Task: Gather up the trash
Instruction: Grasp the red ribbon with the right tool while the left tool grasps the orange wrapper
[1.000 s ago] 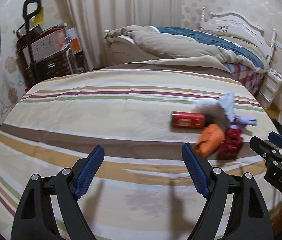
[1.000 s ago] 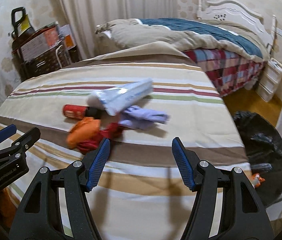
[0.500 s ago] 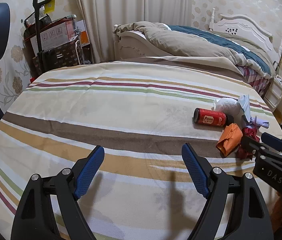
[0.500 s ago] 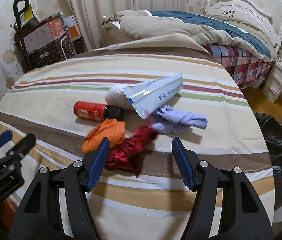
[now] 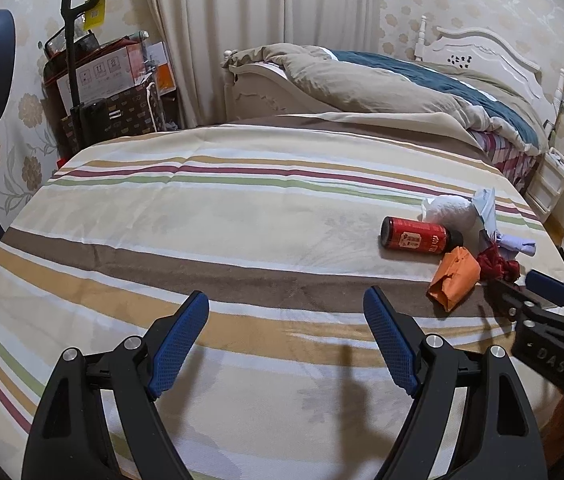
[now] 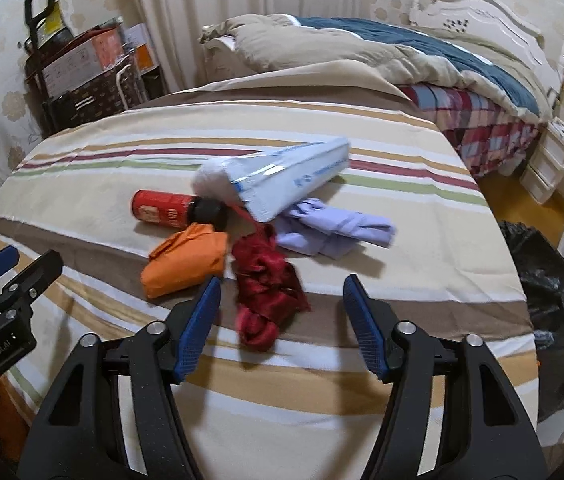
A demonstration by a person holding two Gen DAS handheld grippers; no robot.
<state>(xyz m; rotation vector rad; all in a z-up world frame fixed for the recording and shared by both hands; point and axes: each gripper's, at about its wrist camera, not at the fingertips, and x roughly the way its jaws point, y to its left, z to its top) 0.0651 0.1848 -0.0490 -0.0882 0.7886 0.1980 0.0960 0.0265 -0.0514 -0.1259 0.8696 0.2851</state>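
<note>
- A red can (image 6: 164,209) lies on its side at centre left of the right wrist view, on a striped bedspread (image 6: 361,392); it is the leftmost piece of a litter cluster bunched together, apparently gathered for pickup.
- An orange wad (image 6: 186,266) sits just below the can, touching a crumpled red wrapper (image 6: 268,292) at frame centre.
- Above them, a white-and-blue paper packet (image 6: 293,178) leans across a white tissue ball (image 6: 212,180), with a lilac crumpled sheet (image 6: 337,230) beside it to the right.
- A black-lined trash bin (image 6: 549,280) waits at the right edge, beside the bed, probably the destination for the litter.
- The left tool (image 5: 285,340), in the lower half of its own view, stands spread wide over bare bedspread, holding and touching nothing, well clear of the cluster at that frame's right.
- The right tool (image 6: 280,320), at lower centre of its view, brackets the lower end of the red wrapper; its jaws are closing, the pads not yet pressing on the wrapper, which looks like the first pick.
</note>
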